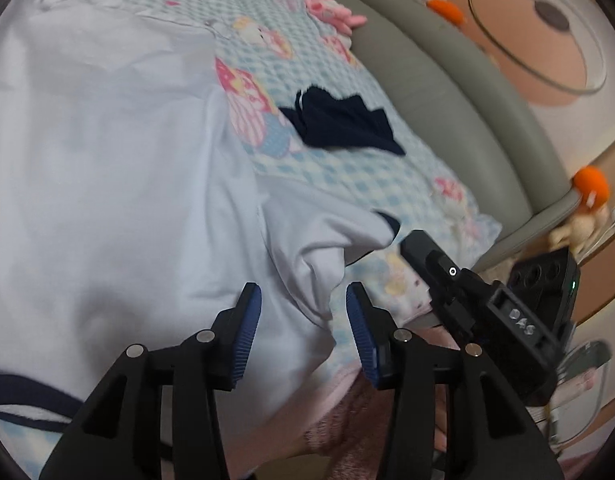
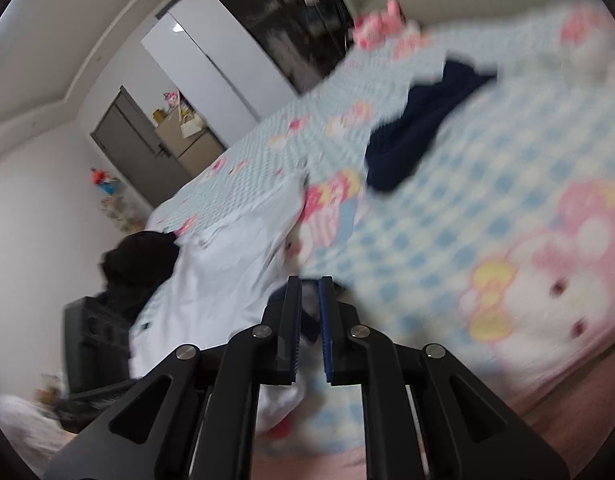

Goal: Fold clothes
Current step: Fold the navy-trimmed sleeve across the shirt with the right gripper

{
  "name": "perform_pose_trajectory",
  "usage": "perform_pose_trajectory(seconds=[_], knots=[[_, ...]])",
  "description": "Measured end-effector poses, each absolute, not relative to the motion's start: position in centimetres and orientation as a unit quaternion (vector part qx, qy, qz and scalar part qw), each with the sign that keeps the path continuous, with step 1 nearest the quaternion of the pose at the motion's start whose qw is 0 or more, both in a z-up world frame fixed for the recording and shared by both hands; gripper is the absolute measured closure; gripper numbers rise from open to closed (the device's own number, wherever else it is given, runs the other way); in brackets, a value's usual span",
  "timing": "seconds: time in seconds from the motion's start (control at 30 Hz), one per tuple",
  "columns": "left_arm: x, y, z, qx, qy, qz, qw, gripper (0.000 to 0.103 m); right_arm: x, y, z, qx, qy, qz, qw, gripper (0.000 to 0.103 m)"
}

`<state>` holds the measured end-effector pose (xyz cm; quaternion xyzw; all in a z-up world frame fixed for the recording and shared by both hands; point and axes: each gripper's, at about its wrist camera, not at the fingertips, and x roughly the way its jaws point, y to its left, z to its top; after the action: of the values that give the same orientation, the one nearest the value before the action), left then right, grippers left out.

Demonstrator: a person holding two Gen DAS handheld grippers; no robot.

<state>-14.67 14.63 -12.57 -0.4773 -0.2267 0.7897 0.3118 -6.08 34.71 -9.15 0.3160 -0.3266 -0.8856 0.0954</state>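
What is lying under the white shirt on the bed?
The white shirt lies on a blue checked bedsheet with cartoon prints, which shows around its edges. Whatever else lies beneath the shirt is covered and cannot be seen.

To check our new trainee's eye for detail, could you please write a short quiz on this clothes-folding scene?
1. True or false: the left gripper is clamped shut on the white T-shirt.
2. Where does the dark navy garment lie? A) on the checked blanket; B) on top of the T-shirt; C) between a gripper's jaws.
3. Fill in: the trim on the T-shirt's sleeve cuff is ___.

Key: 1 false, its jaws stand open; 2 A; 3 navy.
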Motion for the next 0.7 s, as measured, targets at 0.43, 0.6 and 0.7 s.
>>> perform_pose_trajectory(seconds=[0.43,0.6,0.7], knots=[[-13.6,14.7,-15.8,-0.526,-0.174,0.77,0.316,0.078,-13.2,32.3,-15.2,0.449,-0.347,-0.809,0.155,0.053],[-13.3,14.5,-15.8,-0.53,-0.18,0.763,0.323,0.077,-12.1,34.8,-12.2,0.375,-0.314,-0.868,0.079,0.098],[-13.1,14.0,-15.6,-0.526,-0.197,0.756,0.338,0.075,-11.1,35.3,-9.5,0.324,-0.278,-0.903,0.048,0.1]])
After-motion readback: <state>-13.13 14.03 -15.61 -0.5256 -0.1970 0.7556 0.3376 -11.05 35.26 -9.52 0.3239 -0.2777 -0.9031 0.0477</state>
